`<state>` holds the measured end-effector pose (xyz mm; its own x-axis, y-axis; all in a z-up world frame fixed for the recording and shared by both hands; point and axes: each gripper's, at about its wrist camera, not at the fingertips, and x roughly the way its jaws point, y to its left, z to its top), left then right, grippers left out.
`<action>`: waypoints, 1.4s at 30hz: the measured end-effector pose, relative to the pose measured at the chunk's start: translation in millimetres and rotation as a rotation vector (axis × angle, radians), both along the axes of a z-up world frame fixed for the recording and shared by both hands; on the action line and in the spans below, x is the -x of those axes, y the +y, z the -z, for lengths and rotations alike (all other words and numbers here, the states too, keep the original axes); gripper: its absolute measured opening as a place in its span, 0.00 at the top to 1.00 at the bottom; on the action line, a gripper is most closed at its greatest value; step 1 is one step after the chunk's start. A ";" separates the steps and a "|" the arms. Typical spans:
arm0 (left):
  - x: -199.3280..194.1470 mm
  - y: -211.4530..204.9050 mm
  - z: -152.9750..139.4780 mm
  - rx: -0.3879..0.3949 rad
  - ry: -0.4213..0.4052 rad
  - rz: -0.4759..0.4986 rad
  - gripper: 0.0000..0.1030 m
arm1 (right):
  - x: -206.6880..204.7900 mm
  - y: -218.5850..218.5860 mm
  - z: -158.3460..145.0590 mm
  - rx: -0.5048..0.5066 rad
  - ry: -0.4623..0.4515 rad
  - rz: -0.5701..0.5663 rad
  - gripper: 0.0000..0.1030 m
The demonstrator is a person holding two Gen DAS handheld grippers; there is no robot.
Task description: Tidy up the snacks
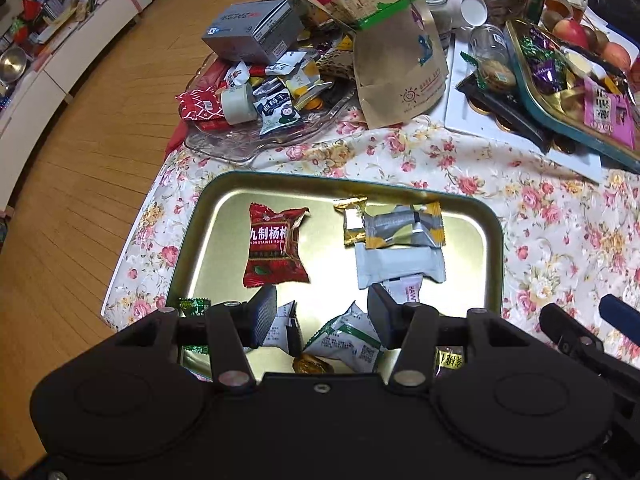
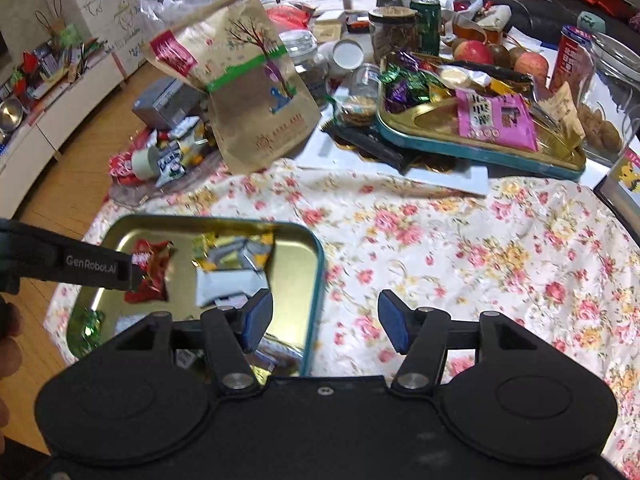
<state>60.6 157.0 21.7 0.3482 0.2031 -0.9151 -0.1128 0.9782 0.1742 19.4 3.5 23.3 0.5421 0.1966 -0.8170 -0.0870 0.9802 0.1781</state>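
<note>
A shallow metal tray (image 1: 494,240) with a gold mirror-like floor, rounded corners and a teal outer rim sits on the floral tablecloth (image 1: 540,216), near the table's left edge. It holds individually wrapped snacks. A red packet (image 1: 276,246) printed with large white characters lies left of centre. To its right, a grey-and-yellow packet (image 1: 404,226) overlaps a plain white packet (image 1: 400,266), with a gold foil sweet (image 1: 352,220) at their upper left. Nearer the camera lie a white packet with green trim (image 1: 344,340), a round gold-wrapped sweet (image 1: 312,365) and a green foil sweet (image 1: 194,306) at the tray's left wall.

The left gripper (image 1: 322,314) hangs over the near half of the tray, jaws spread wide, pads clear of every packet and nothing between them.

The right gripper (image 2: 326,322) stands over the tray's right rim, one finger (image 2: 256,318) above the tray floor and the other over bare cloth. Its jaws are parted and empty. This view is motion-blurred around the tray, so the packets appear smeared and cannot be identified reliably there.

Further back, a second teal-rimmed tray (image 2: 480,152) carries purple and green sweets and a pink packet (image 2: 494,120). A glass dish (image 1: 240,144) at the far left is heaped with assorted packets beside a brown paper bag (image 1: 400,76).
</note>
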 end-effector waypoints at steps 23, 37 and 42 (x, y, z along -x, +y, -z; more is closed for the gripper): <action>31.4 -23.4 22.3 0.004 -0.032 0.036 0.45 | 7.1 -16.9 18.9 0.014 0.050 0.035 0.40; 32.8 -22.0 21.6 -0.001 -0.033 0.035 0.45 | 7.4 -13.3 19.3 0.015 0.053 0.020 0.40; 33.3 -23.2 22.3 -0.003 -0.028 0.039 0.45 | 7.1 -12.3 19.0 0.006 0.055 0.021 0.40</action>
